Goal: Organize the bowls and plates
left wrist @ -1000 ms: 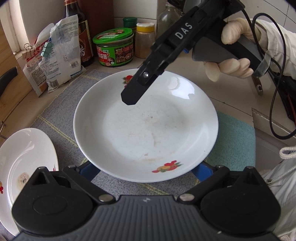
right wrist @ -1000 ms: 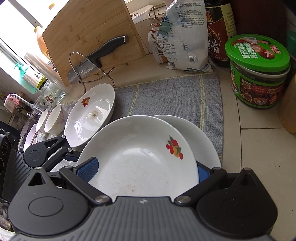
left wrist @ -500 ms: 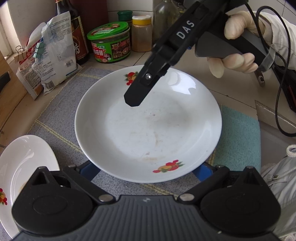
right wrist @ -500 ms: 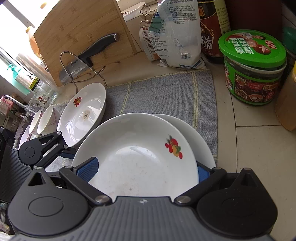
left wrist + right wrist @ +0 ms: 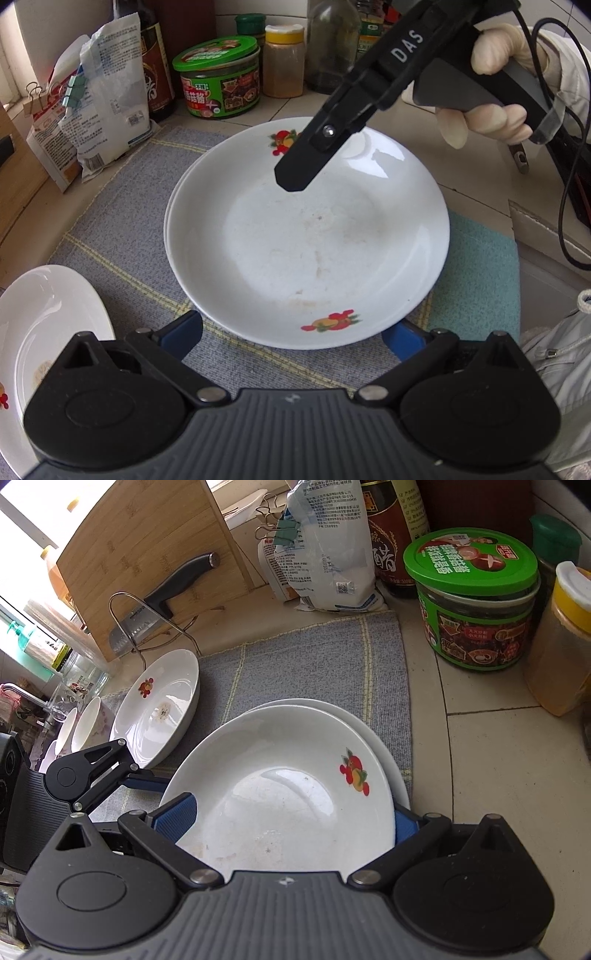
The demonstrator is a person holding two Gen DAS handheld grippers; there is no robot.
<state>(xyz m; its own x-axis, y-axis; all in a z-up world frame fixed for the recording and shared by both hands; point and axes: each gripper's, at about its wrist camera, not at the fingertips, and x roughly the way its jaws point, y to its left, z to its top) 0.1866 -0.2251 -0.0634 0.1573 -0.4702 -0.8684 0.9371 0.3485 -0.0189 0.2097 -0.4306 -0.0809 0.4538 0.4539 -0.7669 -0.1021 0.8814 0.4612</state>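
Stacking is the step in hand: the top plate [image 5: 280, 794] sits on a second plate [image 5: 388, 746] on the grey mat [image 5: 314, 664], slightly off-centre. The right gripper [image 5: 288, 812] holds it across the near rim, one finger [image 5: 295, 170] over the inside; the left gripper [image 5: 291, 332] is spread wide, touching nothing. Better to centre the plate before letting go — no sliding. Only the right wrist view shows the bowls [image 5: 79, 725] far left; only the left shows the gloved hand [image 5: 491, 107].

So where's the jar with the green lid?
In the right wrist view, the green-lidded jar stands at the upper right on the tiled counter, between the dark sauce bottle and the yellow-capped spice jar.
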